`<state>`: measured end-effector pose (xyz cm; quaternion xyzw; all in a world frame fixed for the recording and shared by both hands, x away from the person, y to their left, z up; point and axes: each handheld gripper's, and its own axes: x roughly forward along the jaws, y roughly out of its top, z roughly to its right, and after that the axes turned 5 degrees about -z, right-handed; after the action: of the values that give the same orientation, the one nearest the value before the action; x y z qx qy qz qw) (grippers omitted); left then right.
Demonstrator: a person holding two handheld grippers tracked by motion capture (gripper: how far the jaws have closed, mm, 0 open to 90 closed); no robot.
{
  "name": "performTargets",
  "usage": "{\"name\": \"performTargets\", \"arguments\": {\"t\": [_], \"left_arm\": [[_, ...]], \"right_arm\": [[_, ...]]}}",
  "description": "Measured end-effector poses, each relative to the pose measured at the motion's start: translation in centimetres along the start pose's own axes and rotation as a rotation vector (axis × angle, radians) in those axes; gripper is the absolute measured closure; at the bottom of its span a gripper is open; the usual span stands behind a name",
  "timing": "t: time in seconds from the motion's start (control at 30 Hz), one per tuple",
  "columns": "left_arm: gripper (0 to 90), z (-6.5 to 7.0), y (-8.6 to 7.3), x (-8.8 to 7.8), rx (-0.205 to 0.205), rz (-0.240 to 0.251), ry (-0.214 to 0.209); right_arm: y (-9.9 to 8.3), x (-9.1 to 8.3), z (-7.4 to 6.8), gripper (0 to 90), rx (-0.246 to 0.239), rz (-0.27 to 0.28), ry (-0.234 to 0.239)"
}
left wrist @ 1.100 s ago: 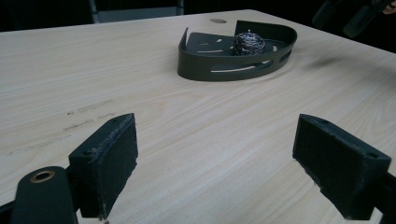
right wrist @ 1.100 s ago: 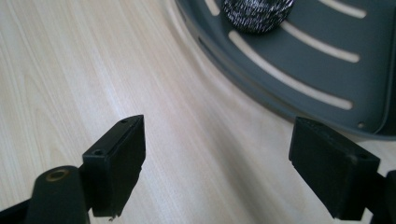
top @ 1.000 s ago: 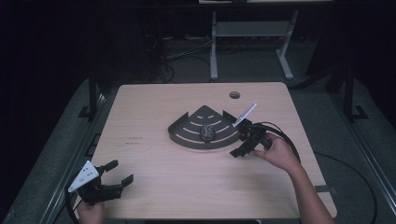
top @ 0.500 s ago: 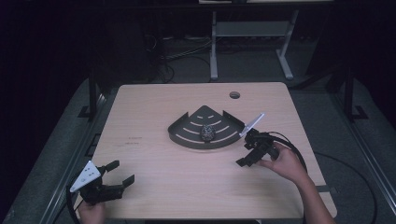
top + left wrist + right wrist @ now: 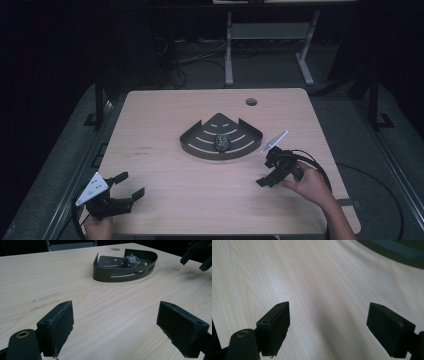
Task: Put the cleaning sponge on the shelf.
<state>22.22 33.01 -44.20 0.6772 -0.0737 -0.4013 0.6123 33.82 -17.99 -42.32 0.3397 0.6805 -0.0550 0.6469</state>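
Table (image 5: 165,115) light wood, cable hole (image 5: 251,102); dark room around.

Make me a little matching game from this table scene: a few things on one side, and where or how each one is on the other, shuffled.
Things
1. steel wool ball
2. dark corner tray
3. left tool
4. right tool

Places or states
A. near the middle of the table, holding one thing
B. at the table's near left corner, jaws open on nothing
C. lying inside the tray
D. right of the tray and nearer the person, jaws open on nothing

Pairs: 1-C, 2-A, 3-B, 4-D
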Motion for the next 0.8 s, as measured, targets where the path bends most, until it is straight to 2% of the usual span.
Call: {"name": "performTargets", "arguments": {"t": [0.1, 0.67, 0.8], "left_arm": [[13.3, 0.0, 0.0, 0.0, 0.002, -0.001, 0.000], [13.3, 0.2, 0.1, 0.2, 0.016, -0.013, -0.003], [13.3, 0.3, 0.1, 0.3, 0.012, -0.014, -0.006]], "right_arm": [[-0.7, 0.0, -0.2, 18.3, 0.013, 0.010, 0.000], [-3.7, 0.0, -1.6, 18.3, 0.018, 0.039, -0.015], [-4.5, -0.1, -2.0, 18.3, 0.021, 0.061, -0.015]]}}
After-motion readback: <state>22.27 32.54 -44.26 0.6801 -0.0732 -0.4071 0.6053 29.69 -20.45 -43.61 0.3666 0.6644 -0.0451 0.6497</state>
